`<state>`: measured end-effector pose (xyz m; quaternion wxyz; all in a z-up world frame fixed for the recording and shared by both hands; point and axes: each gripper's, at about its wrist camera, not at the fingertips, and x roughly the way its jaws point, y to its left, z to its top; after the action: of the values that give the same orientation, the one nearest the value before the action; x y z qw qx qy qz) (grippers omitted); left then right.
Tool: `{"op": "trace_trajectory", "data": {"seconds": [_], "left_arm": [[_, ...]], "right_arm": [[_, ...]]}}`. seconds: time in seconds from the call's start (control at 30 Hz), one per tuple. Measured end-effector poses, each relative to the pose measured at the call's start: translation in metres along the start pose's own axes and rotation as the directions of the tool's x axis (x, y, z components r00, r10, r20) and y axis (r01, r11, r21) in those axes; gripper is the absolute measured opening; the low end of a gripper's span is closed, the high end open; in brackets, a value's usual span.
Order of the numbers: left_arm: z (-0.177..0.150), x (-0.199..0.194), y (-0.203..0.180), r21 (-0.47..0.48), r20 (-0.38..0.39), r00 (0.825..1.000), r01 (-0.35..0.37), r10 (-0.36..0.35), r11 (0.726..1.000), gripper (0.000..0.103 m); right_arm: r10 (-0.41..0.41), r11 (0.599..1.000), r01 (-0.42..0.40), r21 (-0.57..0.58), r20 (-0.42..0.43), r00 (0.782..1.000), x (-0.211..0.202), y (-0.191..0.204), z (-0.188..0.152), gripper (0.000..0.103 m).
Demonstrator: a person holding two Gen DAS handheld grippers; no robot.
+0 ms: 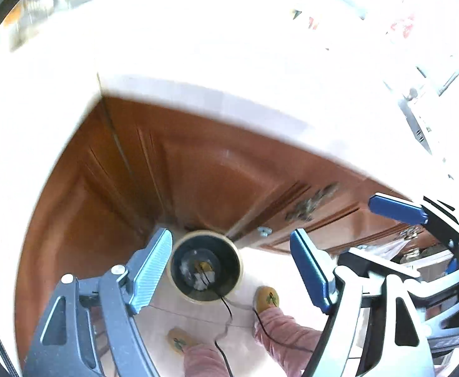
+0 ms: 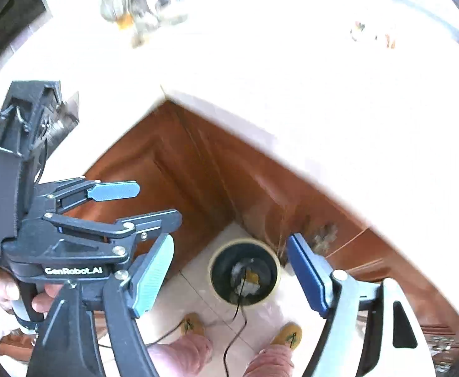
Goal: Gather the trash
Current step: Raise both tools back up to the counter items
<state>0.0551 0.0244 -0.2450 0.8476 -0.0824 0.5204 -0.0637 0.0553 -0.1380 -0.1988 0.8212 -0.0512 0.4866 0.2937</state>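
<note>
A round trash bin with a cream rim and a black liner stands on the floor in the corner of the brown cabinets. Crumpled white and yellow trash lies at its bottom. My left gripper hangs high above the bin, open, with nothing between its blue pads. My right gripper is also high above the bin, open and empty. In the right wrist view the left gripper shows at the left, held by a hand. One right finger shows in the left wrist view.
A white L-shaped countertop, washed out by light, wraps the corner above brown cabinet doors. Blurred items stand at the back. On the pale tile floor are the person's yellow slippers, pink trouser legs and black cables.
</note>
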Motion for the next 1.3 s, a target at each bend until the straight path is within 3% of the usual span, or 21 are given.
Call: {"op": "trace_trajectory", "data": {"seconds": [0.27,0.43,0.6,0.73,0.93,1.07,1.3], "left_arm": [[0.04,-0.093,-0.033,0.058,0.111,0.993,-0.04,0.033,0.998,0.077],[0.066,-0.144,-0.055,0.097,0.181,0.983,-0.055,0.037,0.994,0.081],[0.09,-0.182,-0.068,0.157,0.258,0.963,-0.118,0.074,0.98,0.081],[0.111,-0.201,-0.074,0.179,0.305,0.947,-0.164,0.104,0.97,0.081],[0.152,-0.193,-0.076,0.212,0.377,0.903,-0.3,0.205,0.93,0.083],[0.185,-0.174,-0.065,0.191,0.365,0.904,-0.306,0.222,0.933,0.085],[0.232,-0.097,-0.041,0.146,0.324,0.899,-0.356,0.296,0.923,0.085]], "right_arm": [[0.02,0.999,-0.028,0.044,0.158,0.987,-0.096,0.002,0.028,0.076],[-0.007,0.999,-0.003,0.038,0.257,0.966,-0.149,0.005,0.044,0.076],[-0.011,1.0,0.003,0.027,0.285,0.958,-0.166,-0.002,0.057,0.076],[-0.066,0.998,0.068,0.007,0.332,0.941,-0.182,-0.011,0.078,0.076],[-0.17,0.984,0.174,0.024,0.386,0.907,-0.194,-0.039,0.118,0.076],[-0.206,0.975,0.22,0.001,0.361,0.909,-0.181,-0.059,0.151,0.076],[-0.225,0.968,0.246,-0.042,0.284,0.932,-0.127,-0.092,0.2,0.076]]}}
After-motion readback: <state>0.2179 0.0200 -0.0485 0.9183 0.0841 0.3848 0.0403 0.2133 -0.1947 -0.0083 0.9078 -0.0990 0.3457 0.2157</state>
